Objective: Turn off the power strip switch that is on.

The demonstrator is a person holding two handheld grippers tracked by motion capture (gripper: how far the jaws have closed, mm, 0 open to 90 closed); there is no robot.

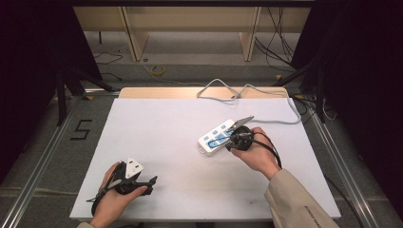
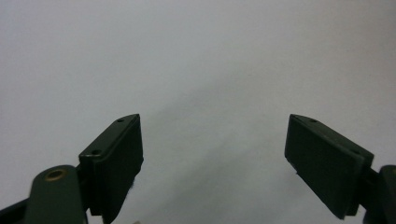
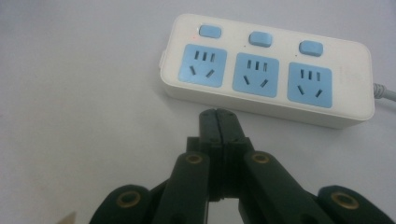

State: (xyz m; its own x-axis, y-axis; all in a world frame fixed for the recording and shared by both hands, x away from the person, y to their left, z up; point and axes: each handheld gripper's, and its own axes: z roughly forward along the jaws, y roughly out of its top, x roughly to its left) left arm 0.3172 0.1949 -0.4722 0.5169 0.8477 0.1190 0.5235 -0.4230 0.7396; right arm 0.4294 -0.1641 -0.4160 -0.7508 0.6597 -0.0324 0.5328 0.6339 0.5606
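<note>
Your right claw (image 3: 218, 114) is closed on nothing — tips pressed together, just short of the power strip (image 3: 266, 70), aimed at its near long side below the middle socket. Strip sits right of the worktop's centre, three blue sockets and three blue switches face up, nothing plugged in, grey cord (image 1: 247, 92) running off its far end toward the back edge. Looks like you're abt to poke or press smth on the strip; no contact yet as far as I can tell, so the real work is left. Your left claw (image 1: 142, 183) is wide open, idle, well left of the strip near the front edge — empty.

Worktop (image 1: 157, 137): plain white sheet, otherwise bare. Beyond the strip: grey floor, loose cables, wooden frames, dark surroundings.
</note>
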